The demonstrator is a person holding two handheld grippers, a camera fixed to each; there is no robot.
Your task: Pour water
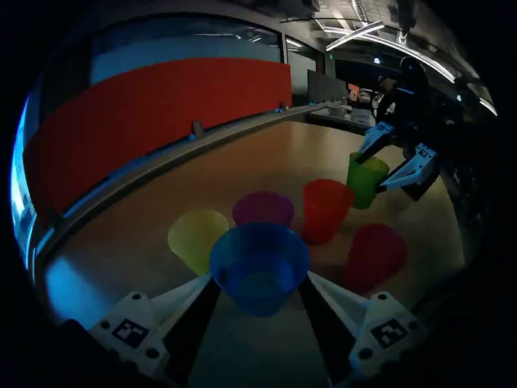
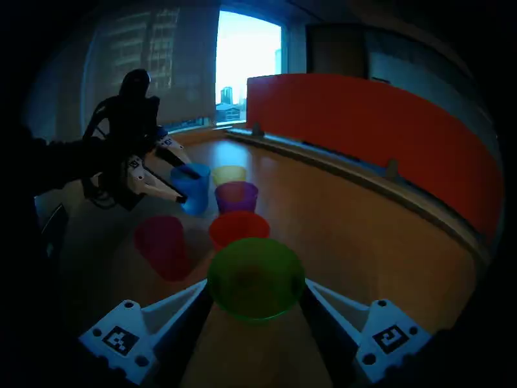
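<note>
Gripping a blue cup (image 1: 258, 265) between both fingers, the left tool (image 1: 258, 281) held it upright, mouth towards its own camera, on the near side of the orange cup (image 1: 326, 208) in the left gripper view. The right tool (image 2: 256, 289) was clamped the same way on a green cup (image 2: 256, 275), also upright. In the left gripper view that cup sat just beyond the orange cup. Three loose cups stood around the orange cup on the desk (image 1: 271, 152): a purple cup (image 1: 263, 208) just beside it, a yellow cup (image 1: 197, 236) past the purple one, and a dark red cup (image 1: 375, 255) near it on the other side. In the dim light I could not tell whether either held cup contained water, nor whether each was lifted clear of the desk.

The likely trouble lay in the pour itself. The two held cups were apart with the orange cup between them, so bringing their rims together meant passing over or around crowded, light cups that a finger could tip. Tilting before the rims lined up would send water onto the desk. The cup walls looked thin, and a harder squeeze could buckle one and slop its contents.
</note>
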